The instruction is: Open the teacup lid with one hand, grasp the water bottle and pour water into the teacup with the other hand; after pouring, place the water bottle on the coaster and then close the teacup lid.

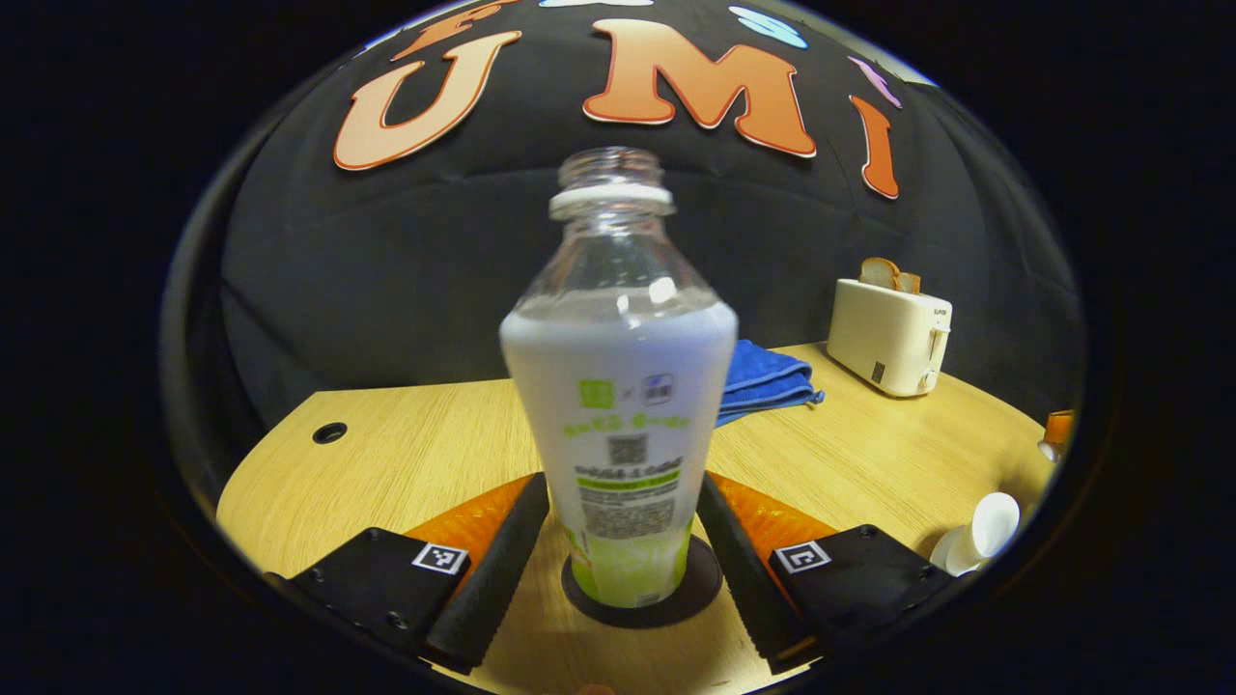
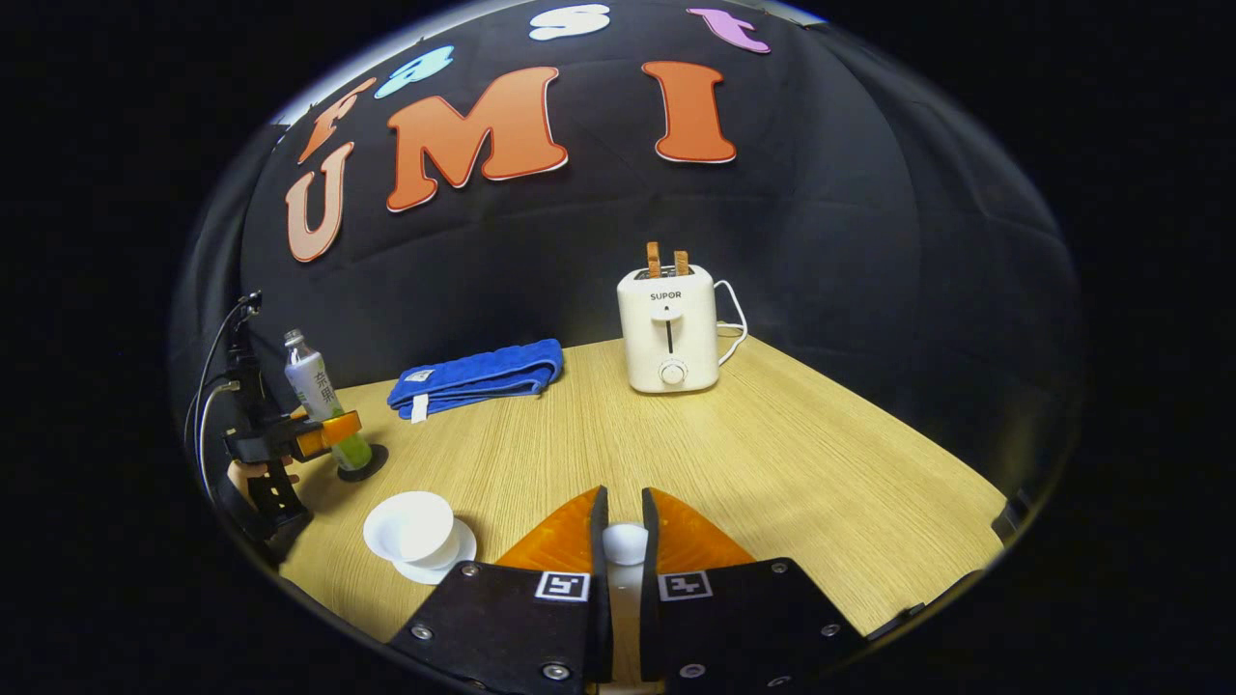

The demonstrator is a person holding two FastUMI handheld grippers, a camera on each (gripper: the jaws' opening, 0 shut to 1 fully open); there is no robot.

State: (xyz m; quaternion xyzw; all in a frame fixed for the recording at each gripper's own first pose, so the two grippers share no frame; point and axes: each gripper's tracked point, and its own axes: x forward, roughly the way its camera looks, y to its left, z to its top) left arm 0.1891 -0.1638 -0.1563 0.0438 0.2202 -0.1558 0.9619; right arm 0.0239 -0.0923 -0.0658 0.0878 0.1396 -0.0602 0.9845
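A clear water bottle (image 1: 618,386) with a white and green label and no cap stands upright on a dark round coaster (image 1: 700,589). My left gripper (image 1: 623,483) is shut on its lower body, one finger on each side. In the right gripper view the same bottle (image 2: 314,386) and left gripper (image 2: 309,434) are at the far left, held by a hand. The white teacup (image 2: 410,526) sits uncovered on its saucer near the front left; it is also at the right edge of the left gripper view (image 1: 980,536). My right gripper (image 2: 623,494) is shut on the white teacup lid (image 2: 626,543), held above the table.
A folded blue towel (image 2: 478,378) lies at the back of the wooden table (image 2: 772,463). A cream toaster (image 2: 668,328) with two slices of bread stands at the back, its cord trailing behind. A round hole (image 1: 329,432) is in the tabletop at the left.
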